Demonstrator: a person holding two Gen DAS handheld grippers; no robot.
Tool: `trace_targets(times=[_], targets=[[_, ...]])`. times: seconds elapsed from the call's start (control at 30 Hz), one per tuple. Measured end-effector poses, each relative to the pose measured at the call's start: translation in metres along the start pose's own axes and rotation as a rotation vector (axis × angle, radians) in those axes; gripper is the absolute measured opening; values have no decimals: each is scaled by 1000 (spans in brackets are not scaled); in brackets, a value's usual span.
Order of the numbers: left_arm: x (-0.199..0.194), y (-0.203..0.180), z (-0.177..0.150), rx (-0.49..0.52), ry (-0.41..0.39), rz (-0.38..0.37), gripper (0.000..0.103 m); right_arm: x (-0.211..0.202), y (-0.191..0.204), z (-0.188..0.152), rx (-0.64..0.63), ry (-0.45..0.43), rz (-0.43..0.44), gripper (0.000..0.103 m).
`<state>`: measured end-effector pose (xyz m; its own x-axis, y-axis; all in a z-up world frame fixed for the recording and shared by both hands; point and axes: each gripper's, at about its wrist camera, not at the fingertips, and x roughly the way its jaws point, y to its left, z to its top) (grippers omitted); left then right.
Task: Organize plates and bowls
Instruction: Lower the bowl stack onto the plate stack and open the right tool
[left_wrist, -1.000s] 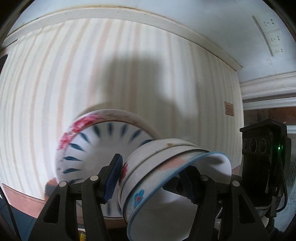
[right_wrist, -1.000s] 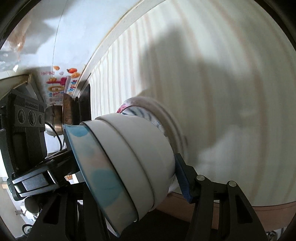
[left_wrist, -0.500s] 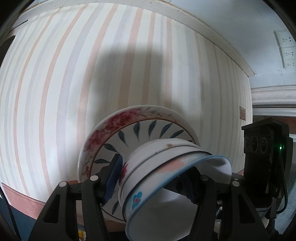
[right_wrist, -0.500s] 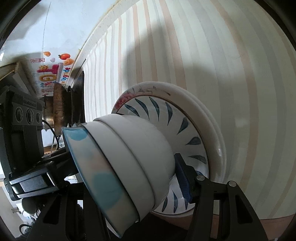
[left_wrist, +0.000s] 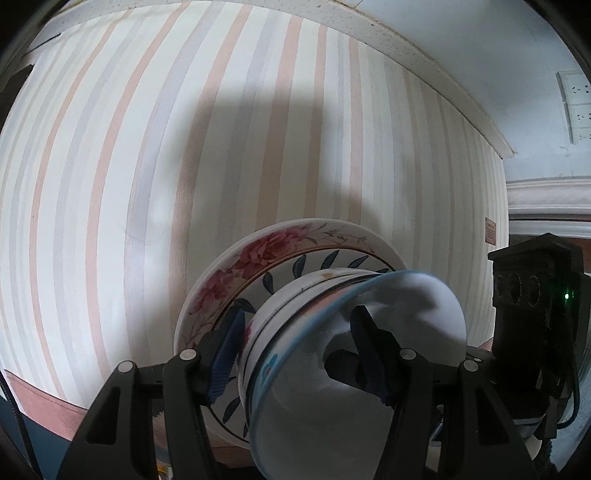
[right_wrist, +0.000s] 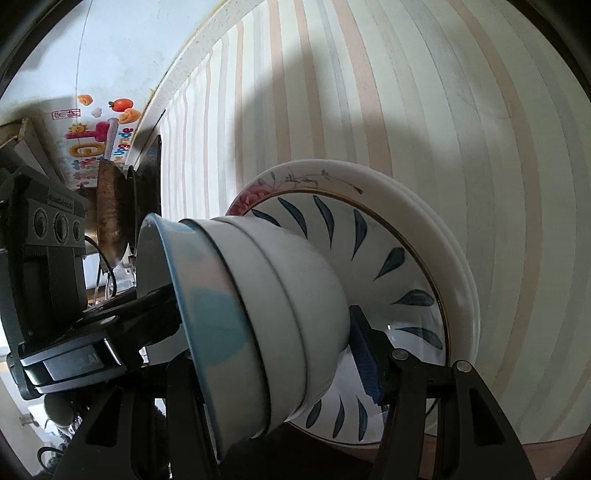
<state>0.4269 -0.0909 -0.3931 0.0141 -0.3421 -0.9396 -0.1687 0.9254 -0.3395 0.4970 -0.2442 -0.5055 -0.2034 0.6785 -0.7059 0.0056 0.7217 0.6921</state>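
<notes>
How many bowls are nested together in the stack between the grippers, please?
3 show by their rims: the blue-rimmed bowl nearest the cameras, a white middle bowl under it, and a white bowl against the plates. More may be hidden inside.

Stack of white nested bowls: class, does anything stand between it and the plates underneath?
Nothing visible: the stack of white nested bowls, gripped by the left gripper and right gripper, appears to sit directly on the blue-leaf plate.

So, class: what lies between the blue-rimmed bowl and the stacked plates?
Nested white bowls sit between the blue-rimmed bowl and the stacked plates, clearest in the right wrist view.
</notes>
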Motion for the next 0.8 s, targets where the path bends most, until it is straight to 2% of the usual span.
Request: trace_targets(times=[0.13,0.33,0.47,0.63,0.67,0.73,0.8], targets=[[-7,-4,-2,28,-22,12,56,-1,0,-1,4,-5,-8,58],[-31,-10,-11,74,-105,71,56,-11,7,-6,-13,-40,-50,58],[-53,-16,-23,123,-177,130,56,-32,17,-14,-27,-99,-78,59],[-82,-22,-43,173,-258,173,58,-71,43,-33,-90,-220,-176,59],[-85,-23,-46,178,-267,174,58,-81,50,-40,-104,-248,-200,61],[-94,-24,-54,188,-298,168,63,-96,65,-55,-127,-304,-245,77],[-104,-26,-62,199,-330,175,79,-109,80,-69,-144,-347,-291,84]])
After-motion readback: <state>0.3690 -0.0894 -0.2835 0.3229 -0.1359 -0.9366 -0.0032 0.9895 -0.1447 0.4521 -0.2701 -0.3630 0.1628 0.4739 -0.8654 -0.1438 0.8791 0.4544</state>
